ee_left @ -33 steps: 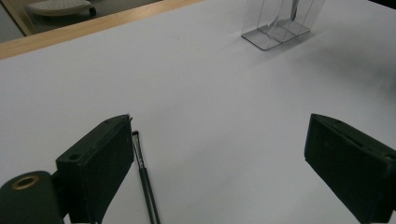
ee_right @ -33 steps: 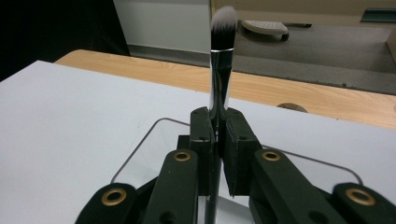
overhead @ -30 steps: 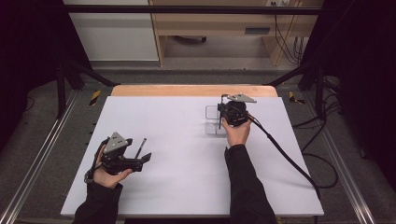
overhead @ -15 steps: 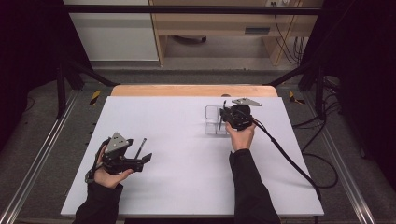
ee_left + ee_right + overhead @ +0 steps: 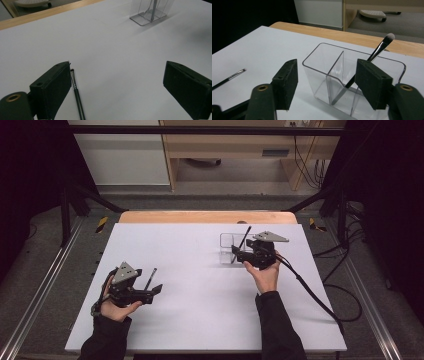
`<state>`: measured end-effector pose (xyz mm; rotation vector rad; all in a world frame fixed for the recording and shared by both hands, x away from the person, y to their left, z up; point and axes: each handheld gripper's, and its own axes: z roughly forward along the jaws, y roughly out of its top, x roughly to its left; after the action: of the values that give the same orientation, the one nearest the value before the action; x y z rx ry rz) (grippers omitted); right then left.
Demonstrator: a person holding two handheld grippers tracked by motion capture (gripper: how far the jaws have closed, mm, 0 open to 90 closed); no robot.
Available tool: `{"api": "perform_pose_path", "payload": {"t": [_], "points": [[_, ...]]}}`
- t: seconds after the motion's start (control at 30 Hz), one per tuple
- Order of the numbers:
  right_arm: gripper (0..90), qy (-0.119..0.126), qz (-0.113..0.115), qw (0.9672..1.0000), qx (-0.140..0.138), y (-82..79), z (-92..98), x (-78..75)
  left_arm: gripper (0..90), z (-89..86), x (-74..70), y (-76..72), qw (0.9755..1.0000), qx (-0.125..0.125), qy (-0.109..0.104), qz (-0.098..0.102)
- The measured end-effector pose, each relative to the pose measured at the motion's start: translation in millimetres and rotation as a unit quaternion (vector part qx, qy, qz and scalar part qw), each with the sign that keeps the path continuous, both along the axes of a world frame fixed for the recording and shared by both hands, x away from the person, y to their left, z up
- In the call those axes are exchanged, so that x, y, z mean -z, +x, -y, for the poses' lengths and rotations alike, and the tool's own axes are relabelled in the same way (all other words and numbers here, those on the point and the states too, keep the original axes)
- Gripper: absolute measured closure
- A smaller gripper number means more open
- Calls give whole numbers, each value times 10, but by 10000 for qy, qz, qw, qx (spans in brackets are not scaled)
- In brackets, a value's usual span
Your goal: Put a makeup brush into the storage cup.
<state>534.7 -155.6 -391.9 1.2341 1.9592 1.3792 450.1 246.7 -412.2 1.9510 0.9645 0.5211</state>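
Note:
A clear two-compartment holder (image 5: 227, 245) stands on the white table (image 5: 200, 320) at the back right. A black makeup brush (image 5: 244, 237) with a pale tip leans in it, in the right-hand compartment as the right gripper view shows the brush (image 5: 379, 48) and the holder (image 5: 322, 62). My right gripper (image 5: 236, 253) sits just beside the holder; its jaws have just been opening and stand open (image 5: 327, 80), pressing on nothing. At the front left my left gripper (image 5: 156, 290) is wide open (image 5: 117, 75). A thin dark brush (image 5: 77, 97) lies on the table by its left jaw.
The thin brush (image 5: 229, 78) lies far off to the left in the right gripper view. A wooden strip (image 5: 207, 216) borders the table's far edge. The right gripper's cable (image 5: 310, 290) trails off the right side. The holder (image 5: 150, 11) is far ahead of the left gripper.
The right gripper has let go of the pale-tipped brush, which now leans in the holder, and has drawn back to the right and nearer the person with jaws apart. The left hand has not moved.

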Motion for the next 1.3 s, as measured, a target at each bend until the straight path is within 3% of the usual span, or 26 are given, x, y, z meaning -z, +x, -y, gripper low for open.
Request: {"api": "perform_pose_path", "payload": {"t": [0.27, 0.63, 0.73, 1.3], "points": [[201, -34, 135, 9994, -302, -219, 52, -72, 68, -3, 4, -1, 10000, -2, -2, -11], [155, 112, 276, 9981, -536, -500, 172, -117, 66, 3, -3, -17, 10000, 12, -46, -1], [146, 56, 301, 9980, -561, -570, 193, -121, 65, 4, -8, -22, 10000, 19, -64, 10], [117, -69, 82, 9987, -490, -803, 435, 80, 60, -16, -4, -35, 9999, 28, -115, 3]]}}
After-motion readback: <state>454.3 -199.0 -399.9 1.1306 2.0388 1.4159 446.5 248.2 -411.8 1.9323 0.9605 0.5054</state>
